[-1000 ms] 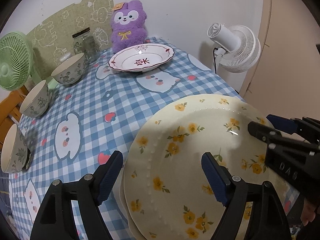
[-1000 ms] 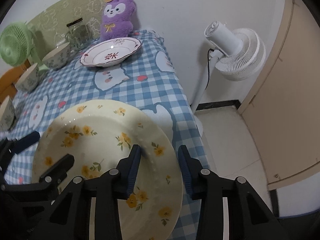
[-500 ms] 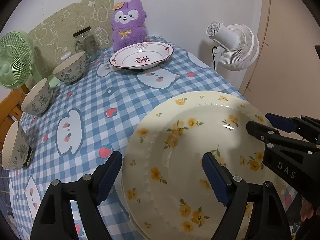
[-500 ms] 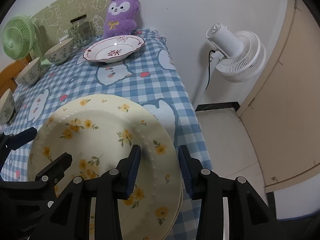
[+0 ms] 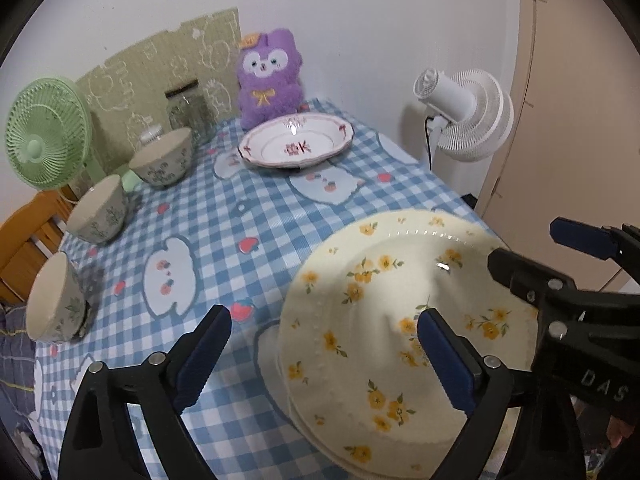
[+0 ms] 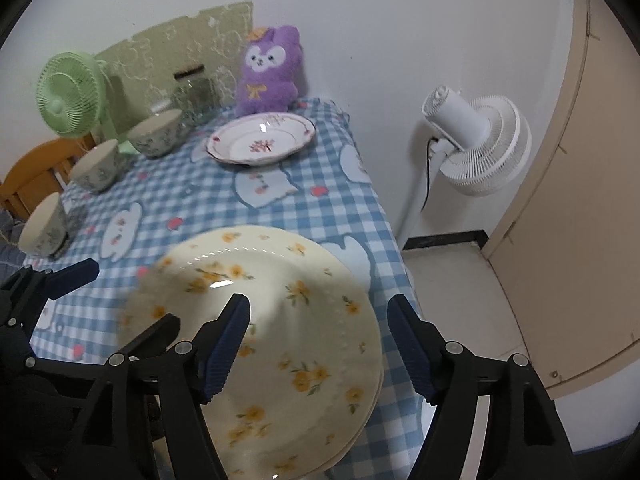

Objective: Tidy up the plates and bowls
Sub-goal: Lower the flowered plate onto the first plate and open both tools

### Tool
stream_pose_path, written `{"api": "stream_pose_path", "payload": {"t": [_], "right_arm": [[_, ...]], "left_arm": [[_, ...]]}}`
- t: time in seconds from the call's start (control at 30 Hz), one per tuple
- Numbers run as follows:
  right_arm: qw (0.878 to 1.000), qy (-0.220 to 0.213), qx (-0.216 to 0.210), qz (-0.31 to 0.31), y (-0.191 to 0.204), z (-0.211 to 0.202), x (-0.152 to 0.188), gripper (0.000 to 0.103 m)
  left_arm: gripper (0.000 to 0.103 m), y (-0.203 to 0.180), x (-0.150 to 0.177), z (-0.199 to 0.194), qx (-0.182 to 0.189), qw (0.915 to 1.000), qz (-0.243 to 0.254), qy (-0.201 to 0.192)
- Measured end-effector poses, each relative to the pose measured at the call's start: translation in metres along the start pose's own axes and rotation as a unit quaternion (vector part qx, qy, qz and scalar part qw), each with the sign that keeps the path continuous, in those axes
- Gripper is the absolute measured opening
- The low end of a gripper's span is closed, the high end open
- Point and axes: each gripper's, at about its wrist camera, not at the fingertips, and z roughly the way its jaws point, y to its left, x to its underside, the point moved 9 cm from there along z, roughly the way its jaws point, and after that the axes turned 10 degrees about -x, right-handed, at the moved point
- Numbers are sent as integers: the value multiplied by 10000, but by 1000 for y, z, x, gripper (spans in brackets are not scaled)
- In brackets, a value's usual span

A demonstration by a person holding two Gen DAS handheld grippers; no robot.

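To your left, three bowls (image 5: pixel 96 210) line the table edge; a red-rimmed plate (image 5: pixel 296 146) sits far back. Your left gripper (image 5: pixel 320 354) hovers spread wide, empty — the yellow-flowered plate stack (image 6: pixel 280 320) lies near the front corner, beneath your right gripper (image 6: pixel 320 332), also parted.

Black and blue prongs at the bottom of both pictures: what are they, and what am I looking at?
They are hand-held claws; a person grips one in each hand, and each carries a camera looking along its two fingers. One picture is from the left claw, the other from the right claw. Both are open and hold nothing. Beneath them, a stack of yellow-flowered plates sits at the near edge of the checked tablecloth. Farther off are a red-trimmed plate and three bowls along the left.
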Motion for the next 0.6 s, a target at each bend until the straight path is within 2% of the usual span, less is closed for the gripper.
{"api": "stream_pose_path", "payload": {"t": [0.23,0.6], "right_arm": [[9995,-312,-37,64,22,-34,-6,89],[9966,-803,137,144,50,-82,-17,92]], "left_arm": [[97,11,-9,-33,-77,9994,-10,-335],[98,38,-17,-78,-85,9967,-120,-793]]}}
